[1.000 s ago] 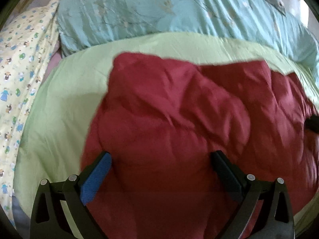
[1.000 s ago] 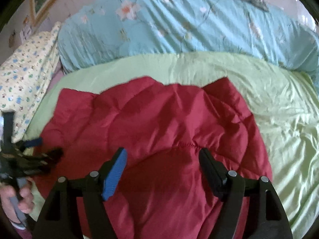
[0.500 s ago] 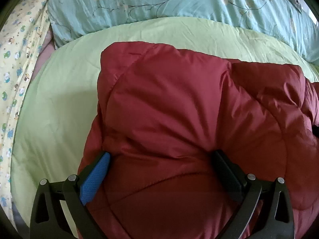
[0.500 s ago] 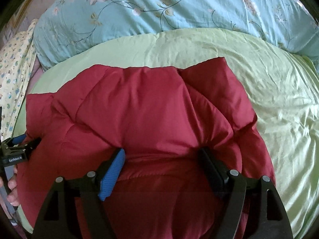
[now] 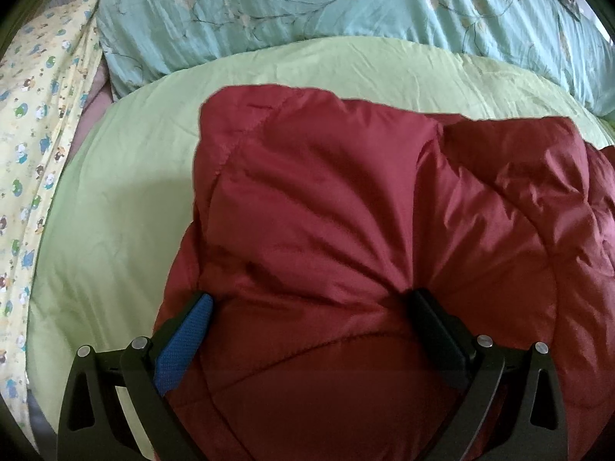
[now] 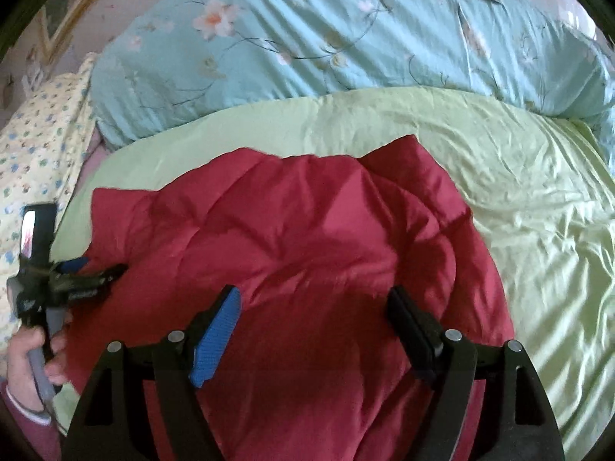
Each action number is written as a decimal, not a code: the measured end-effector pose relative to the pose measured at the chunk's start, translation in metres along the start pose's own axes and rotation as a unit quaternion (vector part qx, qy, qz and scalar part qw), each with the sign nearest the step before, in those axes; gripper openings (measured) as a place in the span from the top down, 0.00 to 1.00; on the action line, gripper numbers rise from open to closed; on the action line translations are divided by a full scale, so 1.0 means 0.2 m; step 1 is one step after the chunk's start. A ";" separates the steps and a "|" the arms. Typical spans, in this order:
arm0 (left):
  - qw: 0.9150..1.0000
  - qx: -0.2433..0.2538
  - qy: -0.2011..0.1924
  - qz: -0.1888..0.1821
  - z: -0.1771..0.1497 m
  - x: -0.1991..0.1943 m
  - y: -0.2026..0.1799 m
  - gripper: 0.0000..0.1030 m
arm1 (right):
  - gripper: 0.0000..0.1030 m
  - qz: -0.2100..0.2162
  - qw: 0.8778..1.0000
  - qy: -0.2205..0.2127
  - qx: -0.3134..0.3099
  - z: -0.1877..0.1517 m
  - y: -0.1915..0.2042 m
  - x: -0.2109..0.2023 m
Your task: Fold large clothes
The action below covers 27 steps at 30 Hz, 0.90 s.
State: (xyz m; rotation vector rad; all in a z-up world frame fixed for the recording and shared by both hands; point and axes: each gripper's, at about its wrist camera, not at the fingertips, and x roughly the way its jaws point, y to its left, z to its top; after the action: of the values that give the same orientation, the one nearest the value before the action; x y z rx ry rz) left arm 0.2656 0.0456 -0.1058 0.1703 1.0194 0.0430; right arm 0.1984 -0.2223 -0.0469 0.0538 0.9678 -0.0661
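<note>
A dark red quilted padded garment (image 5: pixel 346 230) lies bunched on a light green bed sheet (image 5: pixel 115 211). My left gripper (image 5: pixel 309 299) is open, its fingers pressed into the padding on either side of a puffed fold. In the right wrist view the same garment (image 6: pixel 307 238) fills the middle, and my right gripper (image 6: pixel 313 296) is open just above it. The left gripper (image 6: pixel 96 271), held by a hand, also shows in the right wrist view at the garment's left edge.
A light blue floral duvet (image 6: pixel 346 46) is piled along the far side of the bed. A yellow patterned cloth (image 5: pixel 34 115) hangs at the left. Bare green sheet (image 6: pixel 538 230) lies to the right of the garment.
The right gripper has drawn back and lifted off the garment, where it was pressed in half a second ago. The left gripper stays pressed into the padding, which has puffed up slightly.
</note>
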 end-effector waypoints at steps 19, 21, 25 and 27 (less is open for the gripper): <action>0.999 0.007 -0.010 -0.048 -0.35 -0.22 0.04 0.00 | 0.19 -0.026 0.999 0.020 -0.021 -0.16 0.02 0.05; 0.999 0.008 -0.010 -0.040 -0.35 -0.24 0.03 0.00 | 0.19 -0.023 0.999 0.017 -0.017 -0.16 0.02 0.04; 0.999 0.001 -0.014 -0.030 -0.38 -0.33 0.02 0.00 | 0.19 -0.003 1.000 0.005 0.006 -0.19 0.03 -0.09; 1.000 -0.002 -0.016 -0.025 -0.42 -0.40 0.02 0.00 | 0.19 0.012 1.000 -0.002 0.007 -0.22 0.06 -0.16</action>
State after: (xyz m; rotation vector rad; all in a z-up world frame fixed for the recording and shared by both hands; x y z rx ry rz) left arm 0.1524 0.0508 -0.0814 0.1407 0.9908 -0.0028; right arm 0.1457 -0.2070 -0.0454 0.0785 0.9621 -0.0502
